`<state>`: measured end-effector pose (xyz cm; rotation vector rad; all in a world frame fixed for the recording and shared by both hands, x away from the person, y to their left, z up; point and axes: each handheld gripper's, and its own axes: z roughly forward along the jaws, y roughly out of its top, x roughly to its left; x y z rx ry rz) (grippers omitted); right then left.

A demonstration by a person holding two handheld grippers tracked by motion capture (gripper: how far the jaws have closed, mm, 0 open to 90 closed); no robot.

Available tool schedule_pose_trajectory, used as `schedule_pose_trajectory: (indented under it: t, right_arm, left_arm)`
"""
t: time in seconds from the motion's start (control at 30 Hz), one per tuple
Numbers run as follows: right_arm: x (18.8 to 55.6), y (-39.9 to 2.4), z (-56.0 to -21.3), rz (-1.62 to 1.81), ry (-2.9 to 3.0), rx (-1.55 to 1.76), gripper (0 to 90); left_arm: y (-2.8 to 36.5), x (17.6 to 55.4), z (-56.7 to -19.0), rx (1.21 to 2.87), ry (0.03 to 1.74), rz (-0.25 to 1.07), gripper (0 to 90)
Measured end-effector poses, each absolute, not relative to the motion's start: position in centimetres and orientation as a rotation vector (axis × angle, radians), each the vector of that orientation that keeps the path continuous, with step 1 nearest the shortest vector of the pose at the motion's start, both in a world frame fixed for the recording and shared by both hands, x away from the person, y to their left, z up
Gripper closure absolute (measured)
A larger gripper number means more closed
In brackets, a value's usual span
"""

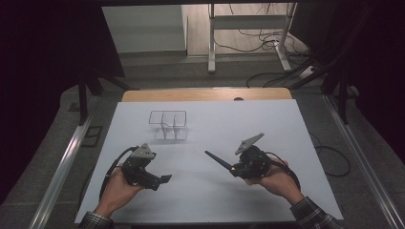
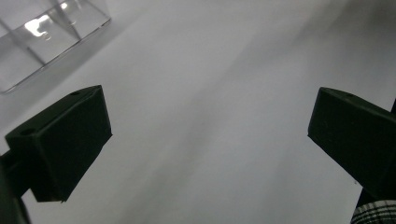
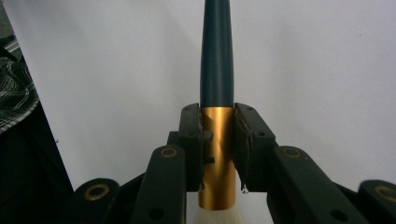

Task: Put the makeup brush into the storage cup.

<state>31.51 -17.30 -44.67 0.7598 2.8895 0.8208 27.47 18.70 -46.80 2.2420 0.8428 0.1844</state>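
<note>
two grippers sit on the near side of the clear divided box (image 1: pixel 167 125), which stands on the white table (image 1: pixel 267 119). the right gripper (image 1: pixel 232 169), near and to the right of the box, is clamped on the gold band of a makeup brush (image 1: pixel 217 160), whose dark handle points up and left, back toward the box, with its white bristles at the bottom of the right gripper view. the left gripper (image 1: pixel 165 179), just on the near side of the box and slightly left, has its jaws wide apart over bare table.
</note>
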Motion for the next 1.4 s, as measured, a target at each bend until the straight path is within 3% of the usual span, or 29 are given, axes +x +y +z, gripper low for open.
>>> schedule_pose_trajectory:
  t: [1.4]
  right_arm:
    - [30.8, -14.1, -45.1, 0.771, 3.021, 0.615, 73.3]
  left_arm:
    - [9.8, 30.2, -47.5, 2.408, 0.567, 0.145, 0.0]
